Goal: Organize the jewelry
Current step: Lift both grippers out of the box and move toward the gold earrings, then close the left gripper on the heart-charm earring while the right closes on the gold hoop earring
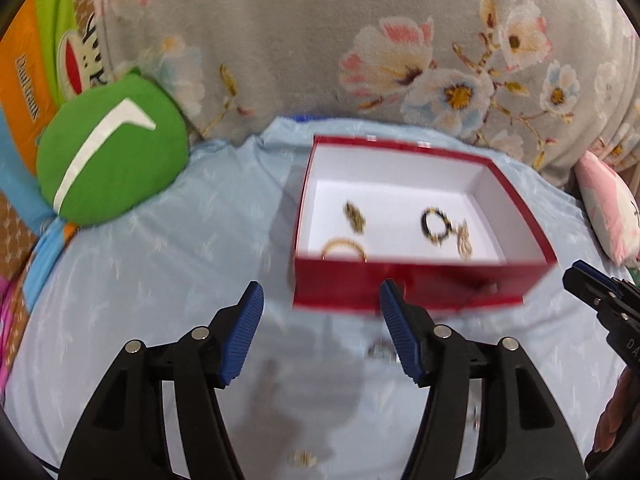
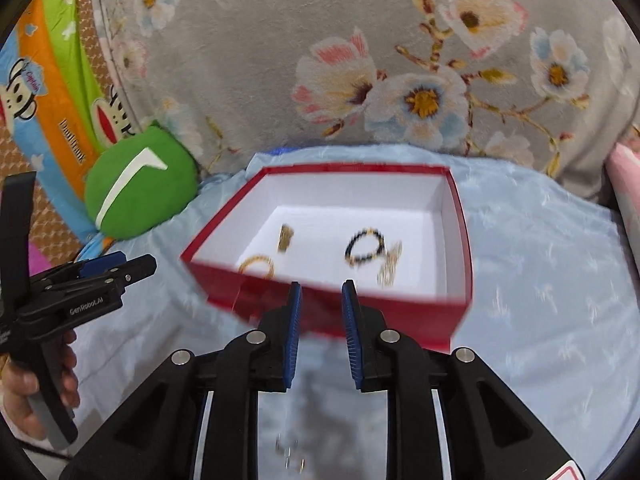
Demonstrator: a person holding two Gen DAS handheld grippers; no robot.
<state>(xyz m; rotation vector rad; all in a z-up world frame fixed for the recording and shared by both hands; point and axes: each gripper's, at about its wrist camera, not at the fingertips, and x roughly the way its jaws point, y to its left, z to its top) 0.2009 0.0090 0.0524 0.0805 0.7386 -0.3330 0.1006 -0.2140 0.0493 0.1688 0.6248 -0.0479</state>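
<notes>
An open red cardboard box with a white interior (image 1: 408, 288) stood on the pale blue patterned cloth (image 1: 168, 264) that covered the bed, its near wall facing both grippers. Four pieces of jewelry lay on its white floor, all somewhat blurred: a thin gold bangle (image 1: 344, 249) in the near left corner, a small gold and dark piece (image 1: 355, 216) behind it, a bracelet of black and gold beads (image 1: 437, 225) toward the right, and a gold chain-like piece (image 1: 464, 240) touching that bracelet on its right side. On the cloth in front of the box lay further small metallic pieces (image 1: 382, 350), too blurred to identify.

The left gripper (image 1: 322, 300), black with ribbed blue pads, stood with its fingers wide apart and nothing between them, short of the box's near wall. The right gripper (image 2: 322, 300) had its fingers only narrowly parted, also holding nothing, its tips level with the box's near wall. A hand (image 2: 24, 384) gripped the left tool's handle.

A round green cushion with a white stripe (image 1: 112, 156) rested left of the box, against a grey floral blanket (image 1: 320, 40).
</notes>
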